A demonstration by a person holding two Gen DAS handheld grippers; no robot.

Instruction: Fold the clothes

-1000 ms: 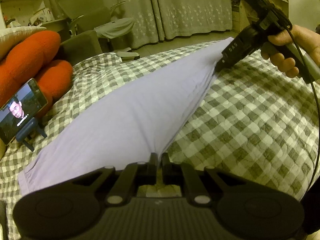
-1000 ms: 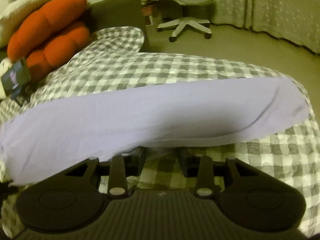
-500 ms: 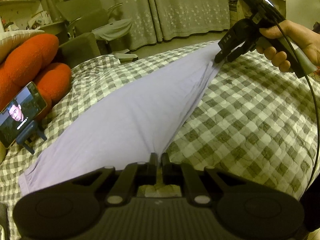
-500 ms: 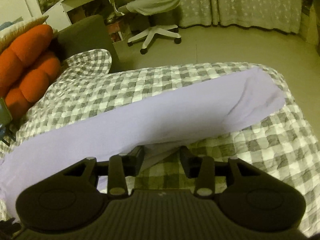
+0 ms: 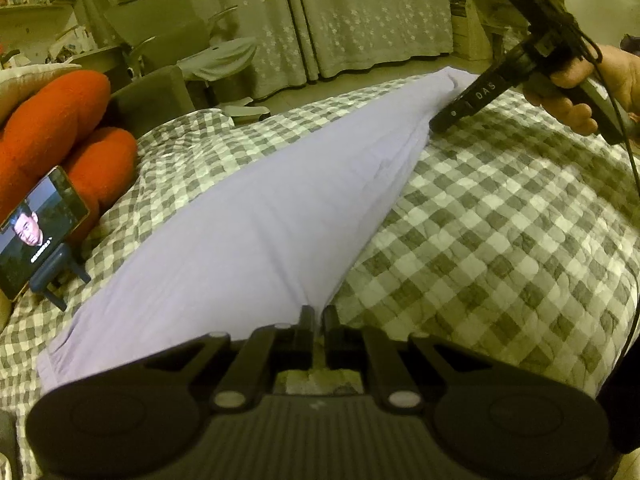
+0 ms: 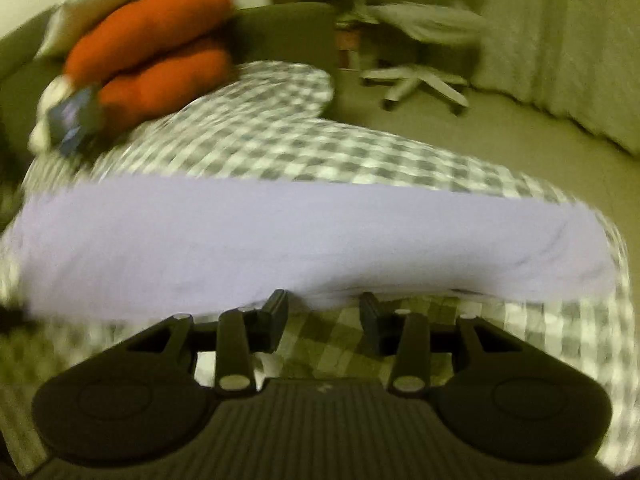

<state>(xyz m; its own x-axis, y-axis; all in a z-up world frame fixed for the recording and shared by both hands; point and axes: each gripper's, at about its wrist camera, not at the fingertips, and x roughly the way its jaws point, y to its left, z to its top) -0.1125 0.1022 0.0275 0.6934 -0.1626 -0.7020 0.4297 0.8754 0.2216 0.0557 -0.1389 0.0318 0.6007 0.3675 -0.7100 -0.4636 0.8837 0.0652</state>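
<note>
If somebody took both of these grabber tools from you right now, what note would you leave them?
Left gripper: jaws shut, pinching the near corner of the lilac garment.
Right gripper: jaws open at the garment's edge, gripping nothing.
Garment: lies as a long band across the checked quilt; it looks folded lengthwise.
Done: probably the first lengthwise fold.
Left: take hold with the right gripper, fold the band shorter, flatten it.
</note>
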